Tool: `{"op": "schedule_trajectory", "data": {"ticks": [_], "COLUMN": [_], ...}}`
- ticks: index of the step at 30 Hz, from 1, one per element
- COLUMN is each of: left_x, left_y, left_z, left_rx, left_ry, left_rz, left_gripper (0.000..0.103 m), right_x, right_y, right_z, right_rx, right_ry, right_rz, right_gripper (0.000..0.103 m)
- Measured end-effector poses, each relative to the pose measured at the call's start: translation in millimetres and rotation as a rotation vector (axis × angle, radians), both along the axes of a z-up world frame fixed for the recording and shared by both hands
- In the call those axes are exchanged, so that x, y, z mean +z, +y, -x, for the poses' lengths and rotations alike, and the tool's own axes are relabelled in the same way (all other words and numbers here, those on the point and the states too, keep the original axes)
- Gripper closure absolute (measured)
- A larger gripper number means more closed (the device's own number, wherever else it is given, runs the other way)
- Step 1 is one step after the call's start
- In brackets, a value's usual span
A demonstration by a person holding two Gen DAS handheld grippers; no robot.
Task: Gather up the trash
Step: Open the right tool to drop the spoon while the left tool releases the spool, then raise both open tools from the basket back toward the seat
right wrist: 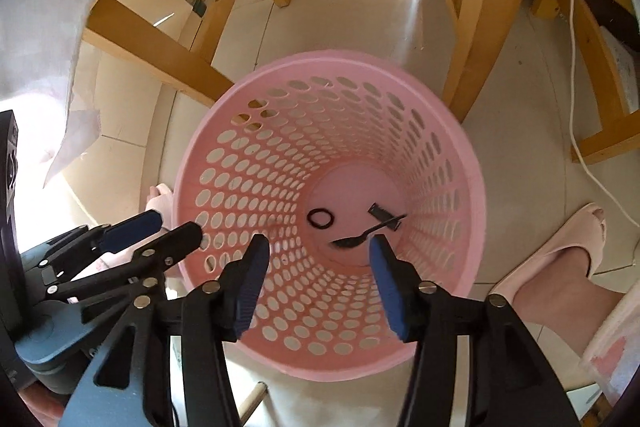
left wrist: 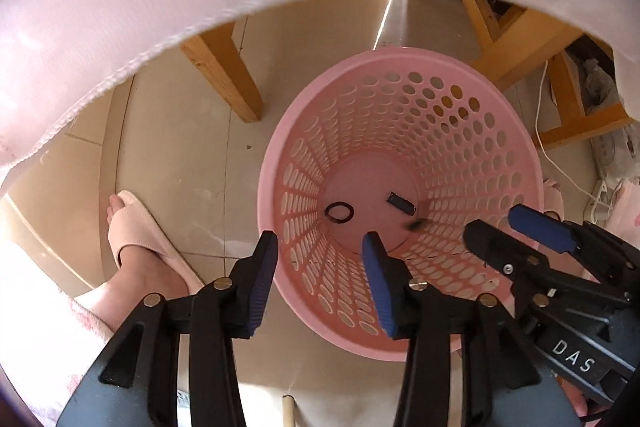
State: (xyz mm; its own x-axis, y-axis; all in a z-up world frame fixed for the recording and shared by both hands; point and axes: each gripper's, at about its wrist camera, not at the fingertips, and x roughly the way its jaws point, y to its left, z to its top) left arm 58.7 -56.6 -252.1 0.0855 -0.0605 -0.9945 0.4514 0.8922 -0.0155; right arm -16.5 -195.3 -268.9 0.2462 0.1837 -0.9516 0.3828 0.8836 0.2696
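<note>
Both your tongs, left tongs (left wrist: 320, 247) and right tongs (right wrist: 318, 251), hang apart and empty over the pink basket (right wrist: 224, 107), pointing down into it, while the trash lies straight below on its bottom: black ring (right wrist: 320, 219), clip (right wrist: 385, 215), spoon (right wrist: 352, 241) nearest the right pair.

- Basket (right wrist: 224, 131): pink plastic, smooth, slightly glossy, its wall pierced by oval holes.
- Floor (left wrist: 172, 163): beige tile, smooth and glossy.
- Furniture legs (right wrist: 476, 27): light wood, smoothly finished.
- Left gripper (left wrist: 320, 247) and right gripper (right wrist: 318, 251): matt black plastic is seen, with ribbed blue pads and shiny metal rivets.
- Slipper (left wrist: 136, 227): pale pink, ribbed, matt.
- Cloth (left wrist: 120, 7): white fabric, stitched at the hem.
</note>
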Motion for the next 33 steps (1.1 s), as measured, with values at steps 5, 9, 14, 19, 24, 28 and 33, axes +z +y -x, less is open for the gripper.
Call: {"op": "schedule_trajectory", "data": {"ticks": [5, 9, 14, 19, 24, 28, 33], "left_x": [8.6, 27.4, 65.1, 97.4, 122.9, 143.8, 171.6], "left_y": [7.6, 13.8, 18.9, 27.2, 30.8, 36.0, 43.1], "left_z": [-4.8, -6.0, -3.7, 1.2, 6.3, 7.7, 9.1], "left_rx": [0.030, 0.066, 0.080, 0.090, 0.083, 0.093, 0.099], "left_ry": [-0.011, -0.056, -0.184, -0.273, -0.360, -0.417, -0.501], "left_rz": [-0.001, 0.013, 0.022, 0.064, 0.070, 0.093, 0.129], "left_gripper": [0.060, 0.060, 0.060, 0.057, 0.055, 0.055, 0.053], "right_x": [16.1, 40.9, 77.5, 110.1, 135.2, 158.9, 200.1], "right_y": [1.7, 5.4, 9.4, 12.4, 20.5, 24.6, 28.3], "right_z": [1.8, 2.5, 7.0, 12.5, 19.5, 29.3, 44.6], "right_rx": [0.008, 0.023, 0.042, 0.045, 0.070, 0.066, 0.071], "right_ry": [-0.035, -0.105, -0.208, -0.301, -0.376, -0.452, -0.596], "right_rz": [0.103, 0.173, 0.248, 0.264, 0.281, 0.297, 0.393], "right_gripper": [0.048, 0.048, 0.048, 0.045, 0.044, 0.044, 0.036]}}
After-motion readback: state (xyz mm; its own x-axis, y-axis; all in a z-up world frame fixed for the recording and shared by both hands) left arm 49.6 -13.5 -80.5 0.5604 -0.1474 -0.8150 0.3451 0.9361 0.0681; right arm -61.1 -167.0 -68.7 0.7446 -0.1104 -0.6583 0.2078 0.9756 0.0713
